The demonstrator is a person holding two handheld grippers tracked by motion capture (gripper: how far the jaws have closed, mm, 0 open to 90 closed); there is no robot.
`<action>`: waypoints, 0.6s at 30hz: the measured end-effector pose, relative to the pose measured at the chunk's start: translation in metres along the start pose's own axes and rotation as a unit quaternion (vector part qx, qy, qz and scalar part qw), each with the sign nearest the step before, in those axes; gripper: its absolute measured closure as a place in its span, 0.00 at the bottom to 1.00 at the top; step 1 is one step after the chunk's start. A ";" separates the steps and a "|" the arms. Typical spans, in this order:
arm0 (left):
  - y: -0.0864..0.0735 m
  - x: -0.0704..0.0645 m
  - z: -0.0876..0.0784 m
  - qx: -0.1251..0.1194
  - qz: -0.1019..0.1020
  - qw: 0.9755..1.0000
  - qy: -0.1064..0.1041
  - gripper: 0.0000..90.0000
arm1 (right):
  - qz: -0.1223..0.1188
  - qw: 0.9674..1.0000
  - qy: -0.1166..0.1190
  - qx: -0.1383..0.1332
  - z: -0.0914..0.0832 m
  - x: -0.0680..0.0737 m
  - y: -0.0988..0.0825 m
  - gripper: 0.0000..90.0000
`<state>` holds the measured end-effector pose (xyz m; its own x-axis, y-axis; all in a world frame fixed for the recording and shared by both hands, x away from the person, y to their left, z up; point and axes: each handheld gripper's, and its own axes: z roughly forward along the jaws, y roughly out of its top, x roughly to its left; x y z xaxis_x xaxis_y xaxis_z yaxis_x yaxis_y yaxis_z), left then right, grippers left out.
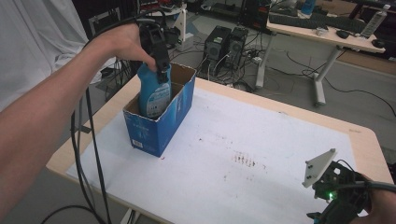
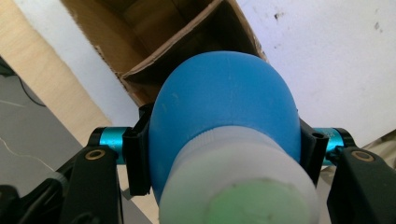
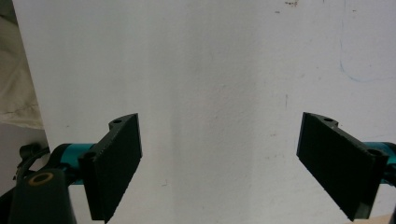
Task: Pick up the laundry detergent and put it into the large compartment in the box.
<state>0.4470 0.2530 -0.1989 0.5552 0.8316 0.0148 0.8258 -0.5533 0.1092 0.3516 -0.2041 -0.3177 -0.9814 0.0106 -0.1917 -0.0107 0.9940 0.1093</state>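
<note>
The left gripper, clamped on the blue bottle, has it halfway into the blue carton; release remains. Right gripper gapes empty.

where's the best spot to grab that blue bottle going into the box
At the narrow shoulder just under the white cap, coming from above. The blue bottle stands upright, half inside the blue box, so its walls block the body. The left gripper already clamps there.
</note>
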 end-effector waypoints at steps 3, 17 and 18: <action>-0.001 0.000 0.009 0.000 0.022 1.000 -0.006 0.43 | 0.002 1.000 0.000 0.001 0.001 0.000 -0.001 0.15; -0.004 -0.002 0.036 0.002 0.107 0.994 -0.009 0.42 | 0.003 1.000 0.005 0.007 0.007 0.000 -0.001 0.15; -0.004 -0.002 0.037 0.003 0.112 0.994 -0.009 0.42 | 0.004 1.000 0.005 0.007 0.007 0.001 -0.001 0.15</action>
<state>0.4465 0.2520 -0.2365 0.7275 0.6858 0.0196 0.6811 -0.7254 0.0995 0.3524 -0.2042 -0.3248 -0.9834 0.0169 -0.1804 -0.0009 0.9952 0.0980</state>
